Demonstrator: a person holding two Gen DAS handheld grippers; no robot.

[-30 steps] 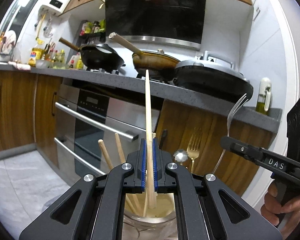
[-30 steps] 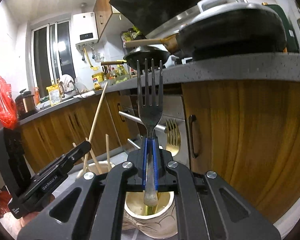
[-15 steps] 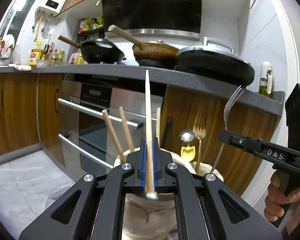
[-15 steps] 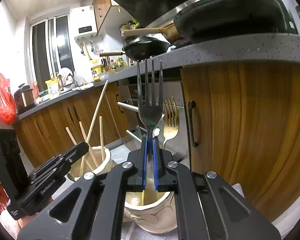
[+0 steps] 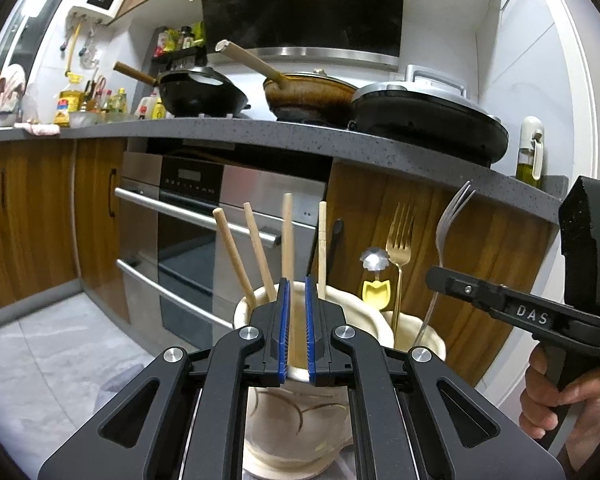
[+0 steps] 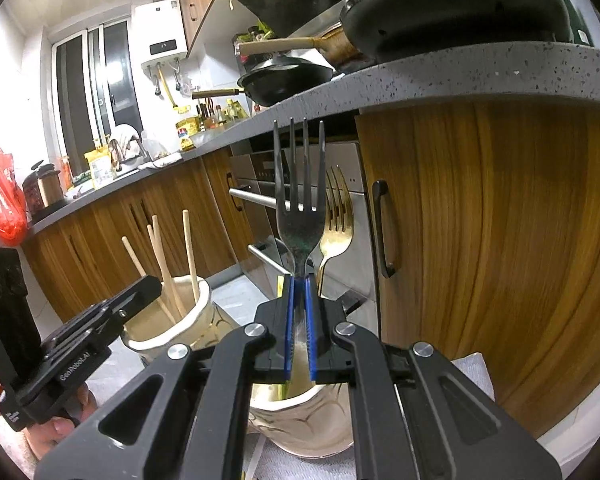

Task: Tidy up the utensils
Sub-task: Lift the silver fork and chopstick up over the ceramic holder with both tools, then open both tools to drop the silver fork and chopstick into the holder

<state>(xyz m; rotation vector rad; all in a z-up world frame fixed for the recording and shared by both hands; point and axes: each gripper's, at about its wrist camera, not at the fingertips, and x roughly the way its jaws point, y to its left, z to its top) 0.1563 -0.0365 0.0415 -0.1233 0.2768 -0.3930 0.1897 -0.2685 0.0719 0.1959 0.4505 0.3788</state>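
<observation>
In the left wrist view, left hand-held gripper low in the middle, blue pads pulled close together, clenched on one wooden chopstick. Chopstick upright, lower end down inside the cream pot right under the pads, top end poking up above them. Three more chopsticks in the same pot, leaning a little this way and that. Just beside it on the right, a second cream pot with a gold fork and a small spoon with a yellow bit on its stem, both standing up. Off to the right, right hand-held gripper in a person's hand, clenched on the thin stem of a dark fork, prongs up, lower end down at the mouth of the second cream pot. In the right wrist view, a close look at that grip: blue pads squeezed on the stem just under the fork's head, gold fork right behind it, pot under the pads. Behind everything, a grey worktop with a black pan, a brown pan and a big flat cooker on top, and an oven below.
</observation>
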